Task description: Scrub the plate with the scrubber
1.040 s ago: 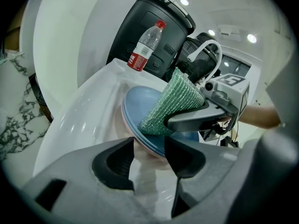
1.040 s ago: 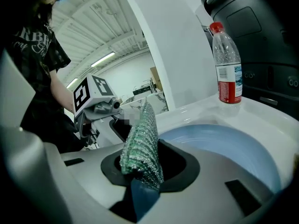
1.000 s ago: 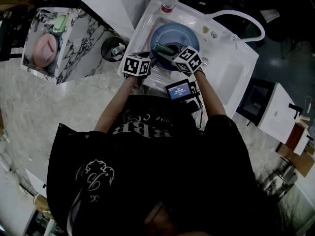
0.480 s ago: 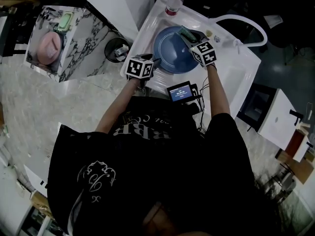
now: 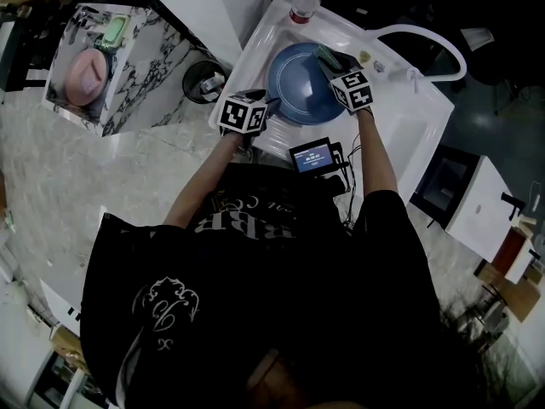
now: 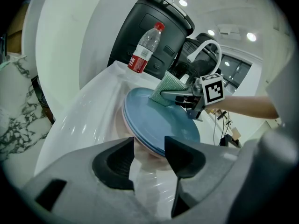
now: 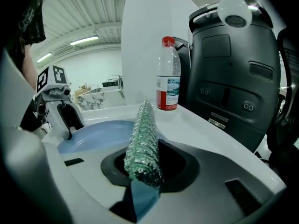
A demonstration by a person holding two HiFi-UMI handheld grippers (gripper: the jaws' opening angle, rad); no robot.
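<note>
A blue plate point(image 5: 298, 83) sits tilted in the white sink point(image 5: 255, 37). My left gripper point(image 5: 269, 106) is shut on its near rim; in the left gripper view that rim point(image 6: 154, 141), pink underneath, runs between the two jaws of the left gripper point(image 6: 149, 154). My right gripper point(image 5: 334, 61) is shut on a green scrubber point(image 5: 325, 54) at the plate's far right edge. In the right gripper view the scrubber point(image 7: 142, 141) stands upright between the jaws, with the plate point(image 7: 93, 132) to its left. The left gripper view shows the scrubber point(image 6: 166, 85) resting on the plate's far part.
A red-capped water bottle point(image 5: 303, 1) stands at the sink's far corner, in front of a black bin point(image 6: 154, 31). A white faucet hose point(image 5: 426, 37) arches at the right. A marble counter point(image 5: 128, 66) holding a pink dish point(image 5: 83, 79) is at the left. A small screen point(image 5: 311, 155) hangs at the sink's front.
Over the last second my right gripper carried the scrubber from the plate's near middle to its far right edge. In the last half second almost nothing moved. The left gripper stays on the rim.
</note>
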